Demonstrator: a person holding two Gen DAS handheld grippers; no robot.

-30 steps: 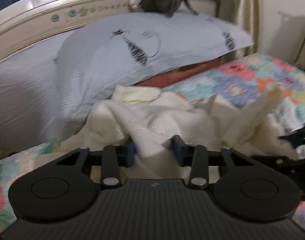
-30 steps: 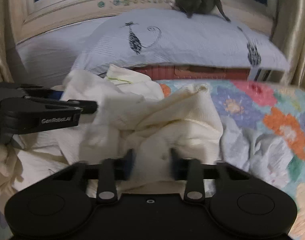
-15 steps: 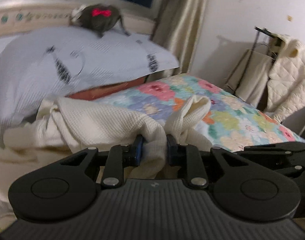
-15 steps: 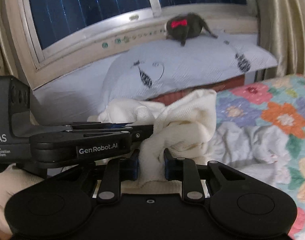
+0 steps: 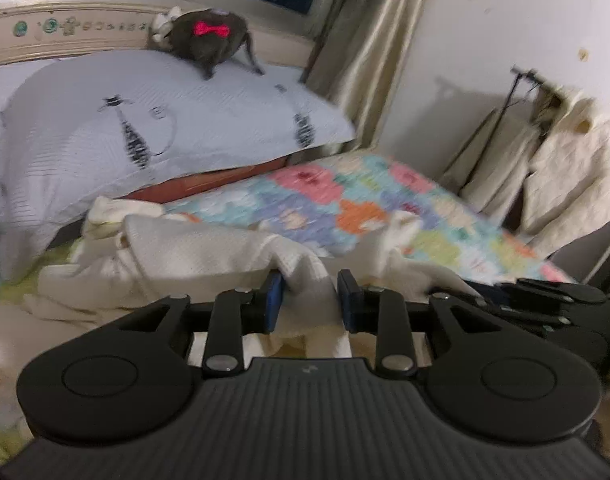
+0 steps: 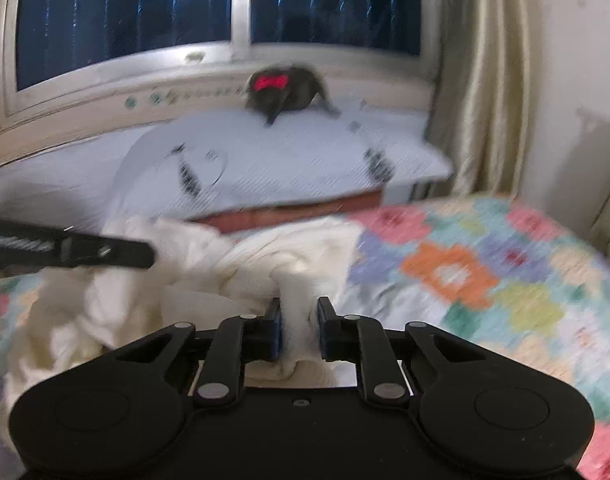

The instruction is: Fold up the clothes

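A cream waffle-knit garment lies rumpled on the floral bed sheet, in front of the pillow. My left gripper is shut on a bunched fold of it. My right gripper is shut on another bunch of the same garment. In the right wrist view the left gripper reaches in from the left edge over the cloth. The right gripper shows low at the right of the left wrist view. The frames are blurred by motion.
A pale blue pillow with cat prints leans on the headboard, with a dark plush toy wearing a red bow on top. A curtain hangs at the corner. A cream jacket hangs on a rack beside the bed.
Both grippers keep their hold on the garment. The raised bunch has come down toward the bed. The left gripper now sits farther left in the right wrist view. Both cameras have swung.
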